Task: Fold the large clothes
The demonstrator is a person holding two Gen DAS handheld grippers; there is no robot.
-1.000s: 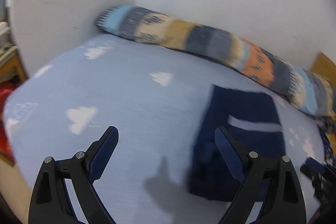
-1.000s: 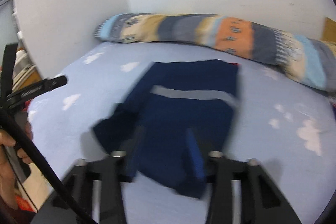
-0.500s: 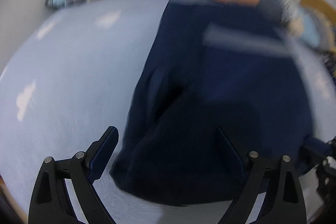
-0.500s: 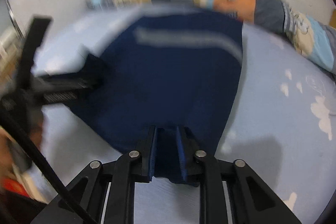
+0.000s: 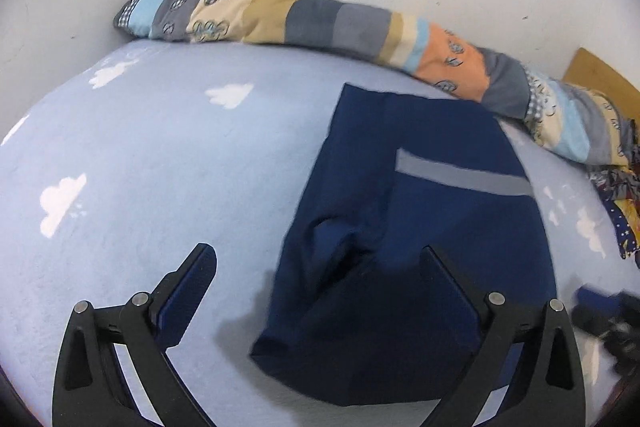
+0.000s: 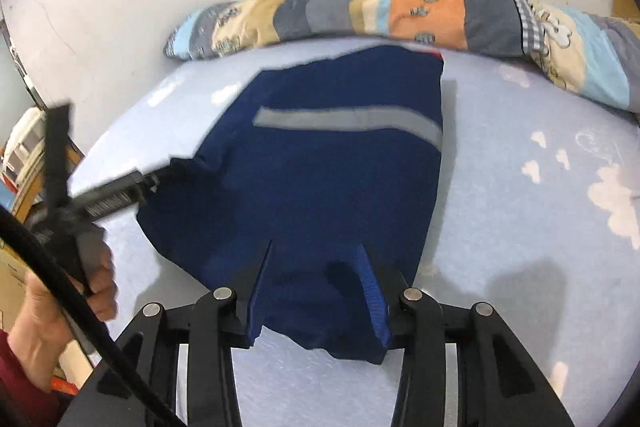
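Now the navy garment (image 5: 420, 227) lies flat on the pale blue cloud-print sheet (image 5: 168, 155), folded into a tall block with its grey stripe (image 6: 348, 121) across the upper part, just short of the patchwork bolster (image 5: 320, 19) along the wall. Half a second ago its near hem was pinched between the right gripper's (image 6: 316, 287) pads; those jaws have just been opening, and the hem now rests loose between them on the sheet, the pads apart from the cloth. The left gripper (image 5: 320, 291) has spread a little further still and stands fully released, one finger over bare sheet and the other over the garment's near edge, nothing clamped. The blur of the earlier frames has gone. A hand (image 6: 68, 299) grips the left tool's handle at the bed's edge.
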